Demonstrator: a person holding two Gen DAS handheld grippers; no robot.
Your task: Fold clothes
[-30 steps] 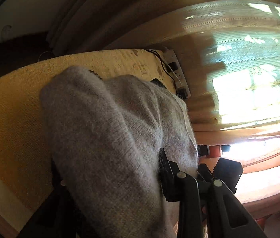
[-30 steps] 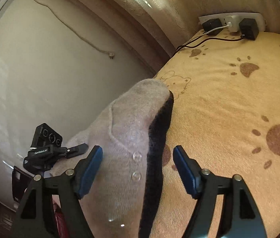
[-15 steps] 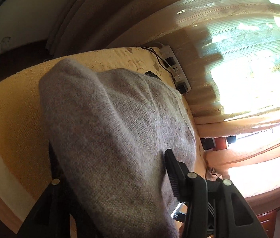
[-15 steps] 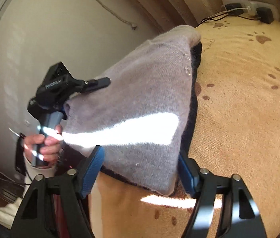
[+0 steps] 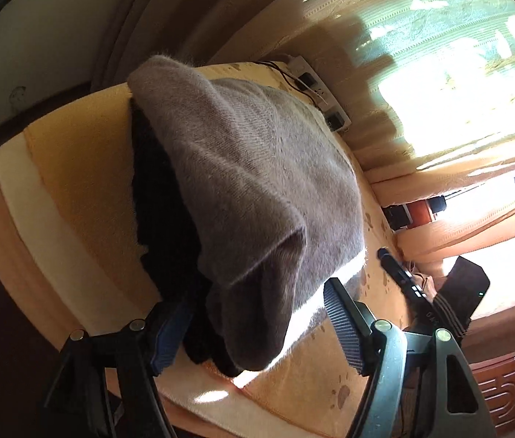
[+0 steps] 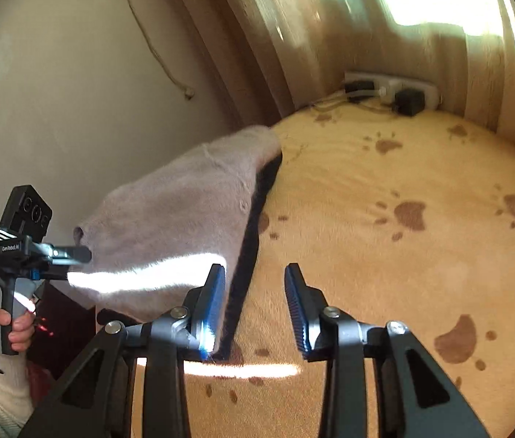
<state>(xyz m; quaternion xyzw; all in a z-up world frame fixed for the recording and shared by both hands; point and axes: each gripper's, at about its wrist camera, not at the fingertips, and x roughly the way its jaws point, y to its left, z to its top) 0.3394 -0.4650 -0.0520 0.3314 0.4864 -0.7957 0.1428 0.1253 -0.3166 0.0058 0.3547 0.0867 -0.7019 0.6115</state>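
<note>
Grey sweater folded over a dark lining on the paw-print blanket, both grippers at its near edge.

Nearest, the left gripper (image 5: 257, 325) stood spread, its jaws having just been opening, with the sweater (image 5: 257, 182) hanging loose between them and neither pad pressing on it. The right gripper (image 6: 255, 306) had just been narrowing its jaws; they stood partly apart with only blanket (image 6: 385, 255) between them, its left pad just beside the sweater's dark edge (image 6: 254, 226). A hand (image 6: 6, 325) gripped the left tool's handle. Beyond, the sweater lay along the blanket's left side, a strip of sunlight across its near end. Farthest, a power strip (image 6: 390, 89) with plugs lay against the curtain (image 6: 385, 29).
</note>
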